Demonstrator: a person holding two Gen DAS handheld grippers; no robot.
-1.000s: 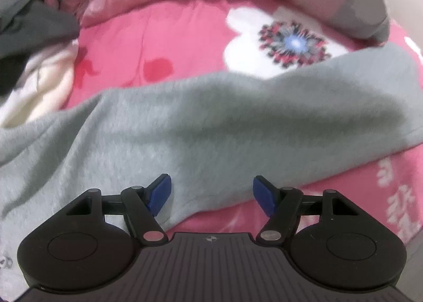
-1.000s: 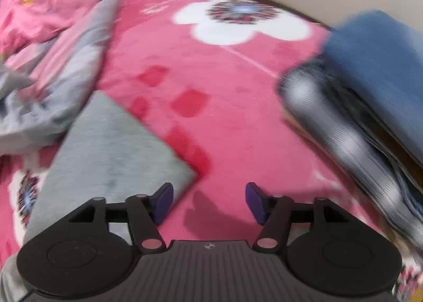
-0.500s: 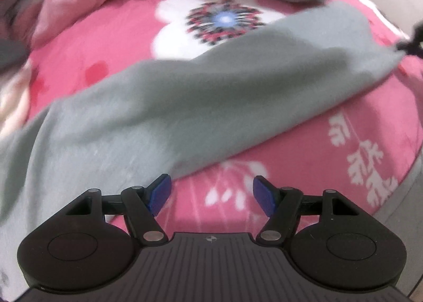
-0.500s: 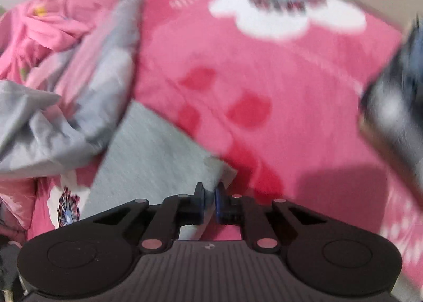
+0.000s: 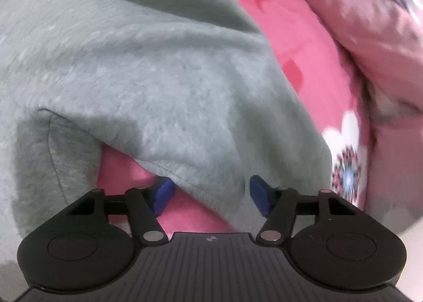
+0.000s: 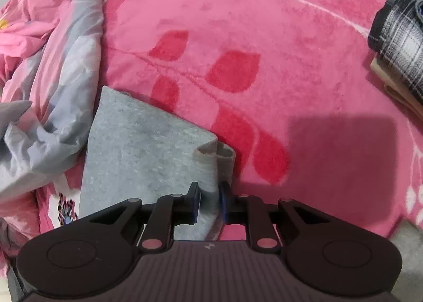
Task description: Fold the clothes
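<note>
Right wrist view: the grey garment (image 6: 137, 148) lies in the lower left of the frame on the pink floral blanket (image 6: 264, 37), one corner of it bunched up near the bottom centre; the right gripper (image 6: 208, 203) has that bunched corner pinched between its blue pads, the jaws narrow, having just eased apart a little with the cloth between them (the fabric fills the gap from pad to pad). Left of the garment a crumpled pink-and-grey sheet (image 6: 53, 77) runs up the left edge of the frame; at the right edge sits a stack of folded clothes (image 6: 396, 45), a black-and-white plaid piece on top of a beige one, well apart from the garment; a dark shadow falls on the blanket at lower right.

Left wrist view: the same grey garment (image 5: 132, 64) fills the left and centre of the frame, blurred; a hemmed edge of it hangs down between the fingers of the left gripper (image 5: 211, 193); the jaws stand about half open and have just been closing, the left pad (image 5: 164, 193) just beside the hem and the right pad (image 5: 260, 195) against the cloth's shadowed side (neither is plainly pressing). Pink blanket (image 5: 317, 69) shows to the right, with a pink quilt (image 5: 375, 37) heaped at upper right.
</note>
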